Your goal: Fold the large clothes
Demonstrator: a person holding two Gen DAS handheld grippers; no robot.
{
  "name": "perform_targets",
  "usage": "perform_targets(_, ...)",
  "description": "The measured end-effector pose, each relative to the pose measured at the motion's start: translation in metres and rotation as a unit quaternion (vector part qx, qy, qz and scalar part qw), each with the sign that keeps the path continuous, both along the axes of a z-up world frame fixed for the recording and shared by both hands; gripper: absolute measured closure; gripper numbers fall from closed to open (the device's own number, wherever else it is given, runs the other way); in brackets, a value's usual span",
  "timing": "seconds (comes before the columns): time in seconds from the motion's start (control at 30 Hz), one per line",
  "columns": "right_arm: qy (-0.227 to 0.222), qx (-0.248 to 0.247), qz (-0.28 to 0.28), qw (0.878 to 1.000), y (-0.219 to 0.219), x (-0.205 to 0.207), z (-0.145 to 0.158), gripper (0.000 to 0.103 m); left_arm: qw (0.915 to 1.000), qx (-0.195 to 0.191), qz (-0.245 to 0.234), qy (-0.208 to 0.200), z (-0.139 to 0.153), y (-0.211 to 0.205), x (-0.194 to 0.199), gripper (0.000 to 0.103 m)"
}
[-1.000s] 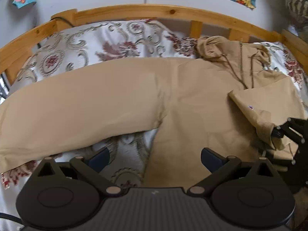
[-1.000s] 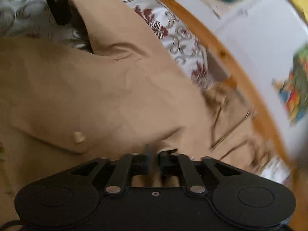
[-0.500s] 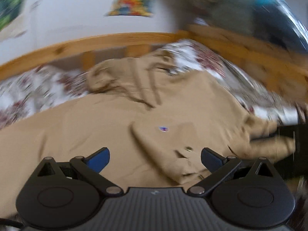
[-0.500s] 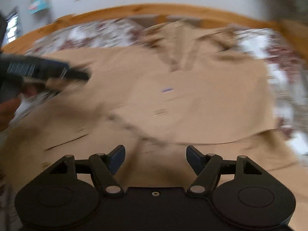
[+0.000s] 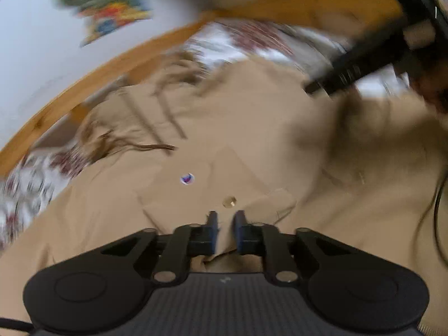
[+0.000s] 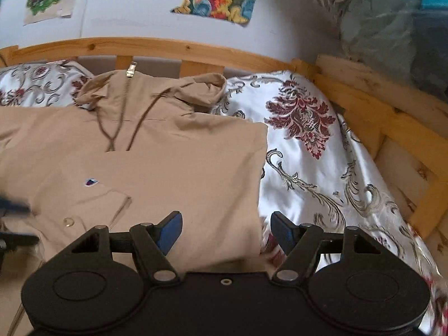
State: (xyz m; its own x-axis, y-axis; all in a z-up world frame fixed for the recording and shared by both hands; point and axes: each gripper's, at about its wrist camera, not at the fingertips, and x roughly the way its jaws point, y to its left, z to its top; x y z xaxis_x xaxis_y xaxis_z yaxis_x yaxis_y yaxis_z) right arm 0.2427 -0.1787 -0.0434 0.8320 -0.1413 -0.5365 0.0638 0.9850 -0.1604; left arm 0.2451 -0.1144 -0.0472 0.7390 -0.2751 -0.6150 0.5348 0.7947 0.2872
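Observation:
A tan hooded pullover [image 6: 173, 154] lies spread on the bed, hood and zipper toward the headboard, its right sleeve folded in over the chest. My left gripper [image 5: 224, 231] is shut on a fold of the pullover [image 5: 252, 145] just below a brass snap button [image 5: 229, 202]. The right gripper [image 6: 226, 231] hangs open over the garment's right edge, nothing between its fingers. Blurred at the top right of the left wrist view is the right gripper [image 5: 364, 64]. In the right wrist view the left gripper [image 6: 14, 224] shows as a dark blur at the far left.
A white bedspread [image 6: 322, 162] with red floral print covers the mattress. A wooden bed frame [image 6: 392, 128] runs along the back and right side. Pictures hang on the wall [image 6: 140, 8], and a blue-grey cloth [image 6: 392, 22] hangs at the upper right.
My left gripper swung right across the pullover, rolled, and closed from wide open onto the fabric near the snap button. The right gripper let go of the cloth, opened and drew back to the right edge.

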Motion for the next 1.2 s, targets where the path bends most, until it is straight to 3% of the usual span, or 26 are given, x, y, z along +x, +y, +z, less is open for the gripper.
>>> perform_targets(0.07, 0.011, 0.016, -0.004, 1.000, -0.013, 0.019, 0.003, 0.034, 0.9963, -0.065, 0.054, -0.014, 0.008, 0.017, -0.001, 0.102)
perform_targets(0.13, 0.018, 0.033, -0.008, 0.999, -0.020, 0.034, 0.002, 0.037, 0.9799, -0.150, 0.129, -0.022, 0.017, 0.047, -0.004, 0.103)
perform_targets(0.2, 0.024, 0.042, -0.013, 0.999, -0.026, 0.047, -0.002, 0.048, 0.9502, -0.220, 0.220, -0.015, 0.020, 0.082, -0.006, 0.103)
perform_targets(0.3, 0.032, 0.050, -0.020, 0.998, -0.031, 0.056, -0.007, 0.050, 0.8910, -0.287, 0.346, 0.061, 0.006, 0.134, -0.005, 0.103)
perform_targets(0.33, 0.035, 0.055, -0.021, 0.998, -0.033, 0.057, -0.010, 0.050, 0.8786, -0.294, 0.365, 0.091, -0.003, 0.148, -0.005, 0.103)
perform_targets(0.4, 0.038, 0.060, -0.022, 0.997, -0.033, 0.057, -0.016, 0.050, 0.8710, -0.284, 0.386, 0.108, -0.013, 0.165, -0.010, 0.102)
perform_targets(0.43, 0.038, 0.064, -0.019, 0.997, -0.034, 0.057, -0.018, 0.050, 0.8739, -0.275, 0.386, 0.106, -0.015, 0.170, -0.016, 0.099)
perform_targets(0.47, 0.036, 0.071, -0.015, 0.997, -0.034, 0.058, -0.021, 0.050, 0.8789, -0.270, 0.379, 0.105, -0.017, 0.173, -0.020, 0.088)
perform_targets(0.5, 0.033, 0.075, -0.012, 0.997, -0.034, 0.057, -0.022, 0.049, 0.8845, -0.267, 0.368, 0.103, -0.017, 0.174, -0.023, 0.067)
perform_targets(0.57, 0.029, 0.086, -0.007, 0.996, -0.035, 0.061, -0.023, 0.048, 0.8993, -0.249, 0.347, 0.095, -0.013, 0.170, -0.024, 0.043)
perform_targets(0.73, 0.023, 0.109, -0.029, 0.993, -0.044, 0.089, -0.024, 0.048, 0.9434, -0.153, 0.292, 0.031, 0.003, 0.144, -0.008, 0.043)
perform_targets(0.77, 0.025, 0.113, -0.038, 0.993, -0.047, 0.097, -0.024, 0.055, 0.9495, -0.132, 0.284, 0.022, 0.005, 0.139, -0.005, 0.043)
perform_targets(0.83, 0.021, 0.125, -0.039, 0.991, -0.053, 0.107, -0.024, 0.083, 0.9598, -0.101, 0.262, 0.007, 0.003, 0.127, 0.006, 0.043)
perform_targets(0.9, 0.013, 0.127, -0.048, 0.991, -0.059, 0.112, -0.020, 0.100, 0.9658, -0.084, 0.245, 0.004, -0.002, 0.117, 0.017, 0.048)
perform_targets(1.0, -0.026, 0.087, -0.057, 0.994, -0.068, 0.109, -0.014, 0.101, 0.9683, -0.040, 0.245, 0.030, -0.021, 0.103, 0.037, 0.058)
perform_targets(1.1, 0.007, 0.063, -0.070, 0.996, -0.077, 0.119, -0.029, 0.098, 0.9675, -0.014, 0.250, 0.033, -0.035, 0.090, 0.048, 0.063)
perform_targets(1.2, -0.001, 0.049, -0.061, 0.997, -0.074, 0.113, -0.022, 0.092, 0.9653, -0.012, 0.258, 0.035, -0.032, 0.088, 0.045, 0.063)
